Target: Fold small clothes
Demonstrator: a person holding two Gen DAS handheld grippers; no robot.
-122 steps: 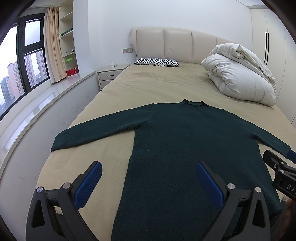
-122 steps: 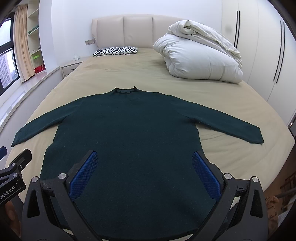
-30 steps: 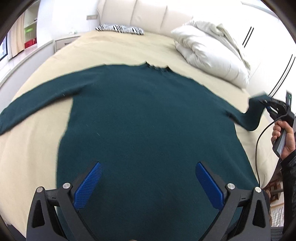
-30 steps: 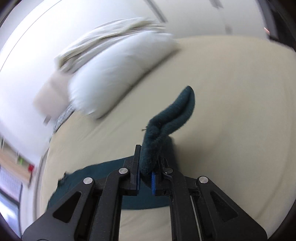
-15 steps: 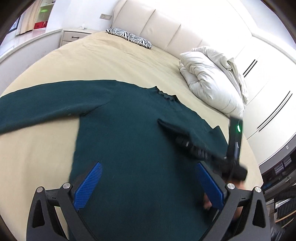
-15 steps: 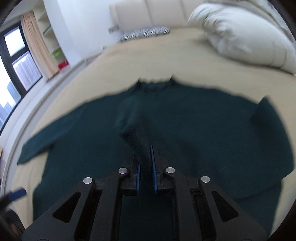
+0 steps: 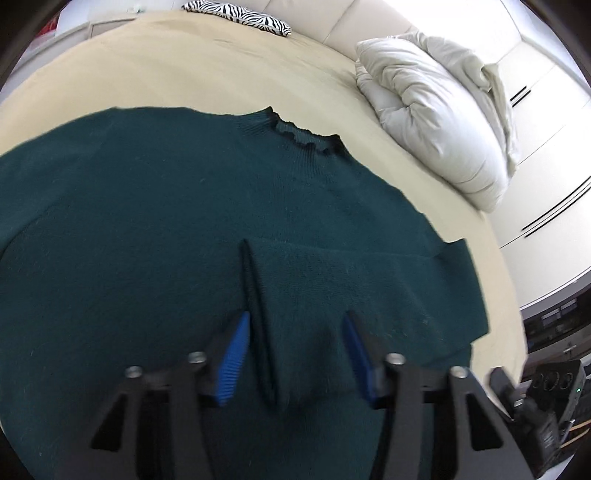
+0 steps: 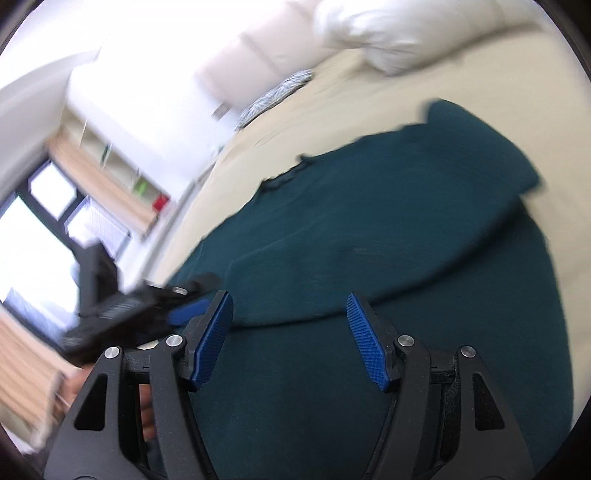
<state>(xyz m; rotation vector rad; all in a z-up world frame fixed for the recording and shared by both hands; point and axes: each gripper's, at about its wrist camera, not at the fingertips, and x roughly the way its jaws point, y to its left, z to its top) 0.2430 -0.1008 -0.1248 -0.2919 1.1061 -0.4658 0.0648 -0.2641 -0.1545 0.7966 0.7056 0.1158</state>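
Note:
A dark green sweater (image 7: 147,229) lies face up on the beige bed (image 7: 184,62). Its right sleeve (image 7: 351,269) is folded across the chest. The sleeve's cuff (image 7: 255,288) reaches in between the fingers of my left gripper (image 7: 295,317). Those jaws are closing, and the blue pads stand apart from the cloth. In the right wrist view my right gripper (image 8: 288,299) hovers low over the sweater (image 8: 406,387), just short of the folded sleeve (image 8: 369,266). Its jaws are opening with nothing between them.
A bunched white duvet (image 7: 436,110) and a zebra pillow (image 7: 240,16) lie near the headboard. White wardrobe doors (image 7: 546,129) stand on the right, and a window (image 8: 37,229) with curtains on the left. A person's hand (image 8: 147,417) shows beside the right gripper.
The right gripper carried the right sleeve across the sweater's chest, laid it down and let go. The left gripper moved down over the sleeve's cuff and its jaws narrowed.

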